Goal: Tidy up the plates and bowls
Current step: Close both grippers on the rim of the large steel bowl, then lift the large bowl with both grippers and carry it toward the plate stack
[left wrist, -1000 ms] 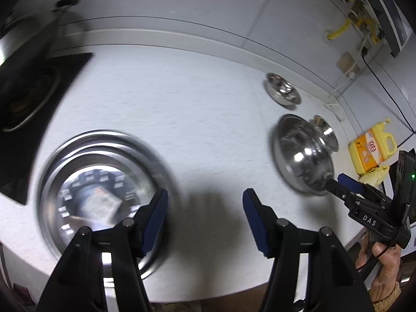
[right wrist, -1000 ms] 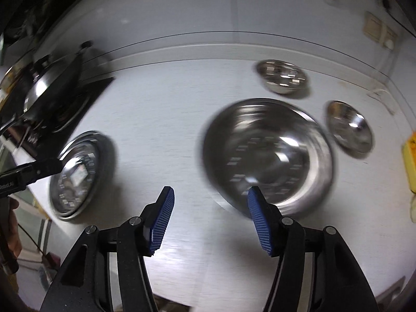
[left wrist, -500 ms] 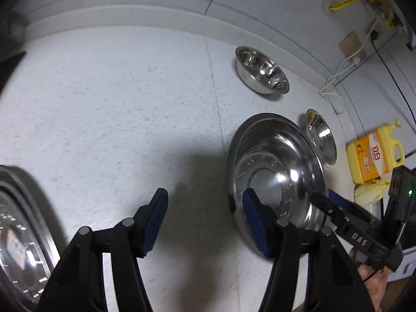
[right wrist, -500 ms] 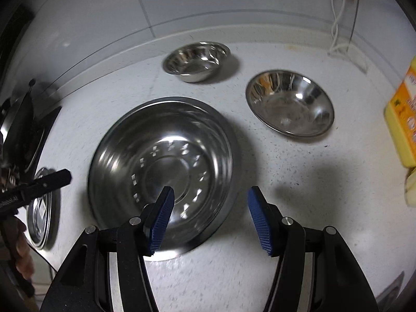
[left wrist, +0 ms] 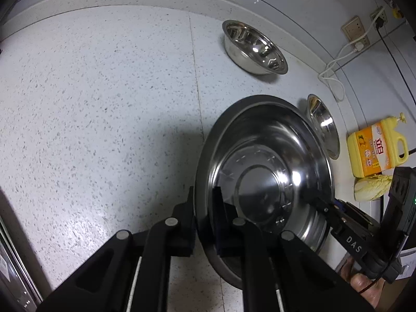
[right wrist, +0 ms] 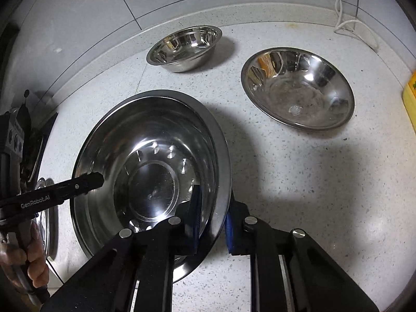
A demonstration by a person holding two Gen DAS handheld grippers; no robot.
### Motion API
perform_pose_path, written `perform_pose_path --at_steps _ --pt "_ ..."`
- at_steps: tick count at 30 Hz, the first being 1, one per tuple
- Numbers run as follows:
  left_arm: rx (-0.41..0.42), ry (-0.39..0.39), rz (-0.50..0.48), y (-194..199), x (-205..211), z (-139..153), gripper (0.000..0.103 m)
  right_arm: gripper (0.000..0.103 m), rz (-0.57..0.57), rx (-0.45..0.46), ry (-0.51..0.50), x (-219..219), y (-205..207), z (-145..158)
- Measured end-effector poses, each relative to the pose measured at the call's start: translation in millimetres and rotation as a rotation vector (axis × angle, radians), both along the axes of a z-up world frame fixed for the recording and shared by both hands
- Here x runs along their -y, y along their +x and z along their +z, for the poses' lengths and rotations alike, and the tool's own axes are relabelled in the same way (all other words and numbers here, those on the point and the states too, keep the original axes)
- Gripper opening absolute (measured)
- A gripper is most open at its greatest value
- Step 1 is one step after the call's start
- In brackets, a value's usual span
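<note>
Left wrist view: you are pinching the large basin (left wrist: 265, 166), lower right, with left gripper (left wrist: 202, 202) and right gripper (right wrist: 212, 208) fingers closed on opposite rims; two bowls (right wrist: 296, 88) are waiting unstacked.

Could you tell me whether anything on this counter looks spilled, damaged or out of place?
Nothing stands out. Both grippers, left and right, clamp the big basin's rim; two bowls sit upright and look empty.
</note>
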State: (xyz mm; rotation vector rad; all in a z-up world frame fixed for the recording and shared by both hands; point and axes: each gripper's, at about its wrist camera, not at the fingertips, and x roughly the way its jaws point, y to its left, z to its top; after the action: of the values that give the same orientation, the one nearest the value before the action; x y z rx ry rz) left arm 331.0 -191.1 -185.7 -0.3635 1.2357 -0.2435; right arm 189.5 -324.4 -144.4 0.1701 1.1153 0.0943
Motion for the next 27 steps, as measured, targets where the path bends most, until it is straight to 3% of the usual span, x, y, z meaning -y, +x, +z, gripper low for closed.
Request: perform_pose_path --at_steps 8,14,20,27 --pt "0.082 -0.026 0.016 -40.5 -26.5 42.7 0.009 0.014 0.026 0.066 0.015 -16.2 -25.8 33.0" --pt "0.110 -0.025 0.021 -94.6 -44.4 62.7 0.009 0.014 0.055 0.095 0.050 -36.2 -63.4 54.2" --pt "0.047 -0.010 0.032 -135.6 -52.6 34.3 0.009 0.015 0.082 0.037 0.060 -52.5 -96.6 36.5" --pt "0.026 0.008 0.036 -149.5 -48.9 8.4 0.010 0.015 0.079 -0.036 0.038 -59.8 -110.0 2.7"
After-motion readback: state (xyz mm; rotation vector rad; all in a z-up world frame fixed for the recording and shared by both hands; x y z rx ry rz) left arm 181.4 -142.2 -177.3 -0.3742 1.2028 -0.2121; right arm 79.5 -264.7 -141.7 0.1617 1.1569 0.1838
